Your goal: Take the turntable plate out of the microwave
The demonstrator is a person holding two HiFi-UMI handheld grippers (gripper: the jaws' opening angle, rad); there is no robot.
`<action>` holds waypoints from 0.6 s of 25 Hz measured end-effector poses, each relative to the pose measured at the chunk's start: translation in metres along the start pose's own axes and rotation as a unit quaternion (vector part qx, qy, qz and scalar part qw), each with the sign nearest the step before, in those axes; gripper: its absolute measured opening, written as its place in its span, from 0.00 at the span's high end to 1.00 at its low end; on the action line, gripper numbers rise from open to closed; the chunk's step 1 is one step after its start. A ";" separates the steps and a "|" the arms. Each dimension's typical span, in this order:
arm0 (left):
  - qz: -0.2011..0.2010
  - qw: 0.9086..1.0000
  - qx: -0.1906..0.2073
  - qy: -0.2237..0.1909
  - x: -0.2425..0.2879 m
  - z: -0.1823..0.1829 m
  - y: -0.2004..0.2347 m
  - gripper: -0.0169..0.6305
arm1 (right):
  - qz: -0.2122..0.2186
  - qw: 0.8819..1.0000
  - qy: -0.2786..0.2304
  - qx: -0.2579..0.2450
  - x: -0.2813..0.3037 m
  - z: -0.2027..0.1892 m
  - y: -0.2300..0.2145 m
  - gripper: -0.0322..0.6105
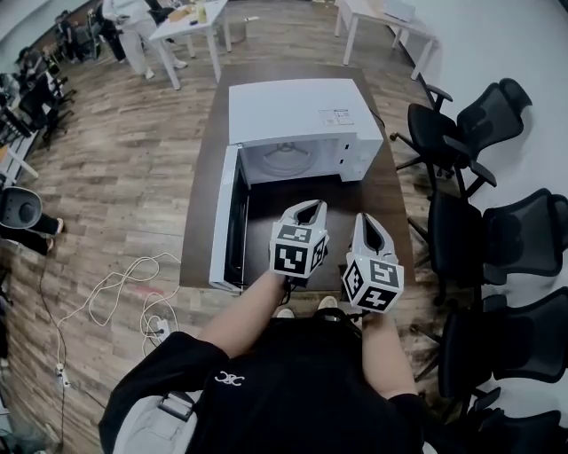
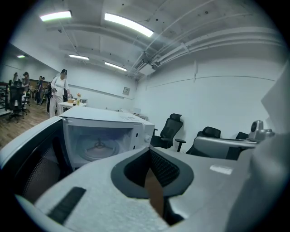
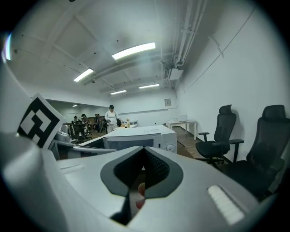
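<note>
Two grippers in front of an open microwave (image 1: 297,111), plate inside
Microwave sits on the dark counter (image 1: 390,191), door (image 1: 229,222) swung wide to the left; the plate (image 1: 286,160) lies flat on the cavity floor, seen through the opening in the head view and in the left gripper view (image 2: 99,148). Left gripper (image 1: 309,207) is near the counter's front edge, pointed at the cavity, jaws closed together with nothing between them. Right gripper (image 1: 367,218) is just beside it on the right, jaws also closed and empty, aimed toward the microwave's control-panel side. Both are well short of the plate, touching nothing. Black chairs (image 1: 461,133) line the right of the counter; a person (image 1: 133,27) stands by a white table (image 1: 191,22) far behind
</note>
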State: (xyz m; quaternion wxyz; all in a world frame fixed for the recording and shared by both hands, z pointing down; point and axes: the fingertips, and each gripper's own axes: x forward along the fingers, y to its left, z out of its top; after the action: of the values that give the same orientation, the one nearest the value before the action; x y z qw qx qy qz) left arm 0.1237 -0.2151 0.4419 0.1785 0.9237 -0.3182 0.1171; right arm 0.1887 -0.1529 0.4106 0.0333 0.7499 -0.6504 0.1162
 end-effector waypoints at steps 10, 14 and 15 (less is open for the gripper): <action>0.056 0.996 -0.073 -0.008 0.031 0.010 0.055 0.96 | 0.067 0.997 0.015 -0.023 0.077 0.009 0.013 0.94; 0.069 0.990 -0.126 -0.011 0.051 0.001 0.080 0.96 | 0.096 0.994 0.029 -0.040 0.102 0.008 0.020 0.94; 0.070 0.988 -0.140 -0.012 0.056 -0.002 0.086 0.96 | 0.103 0.993 0.032 -0.045 0.109 0.007 0.021 0.94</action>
State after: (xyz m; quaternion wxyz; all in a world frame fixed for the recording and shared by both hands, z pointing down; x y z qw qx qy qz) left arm 0.1127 -0.3077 0.4843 0.2932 0.8667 -0.3971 0.0722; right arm 0.1826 -0.2627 0.4251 0.0758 0.6725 -0.7274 0.1137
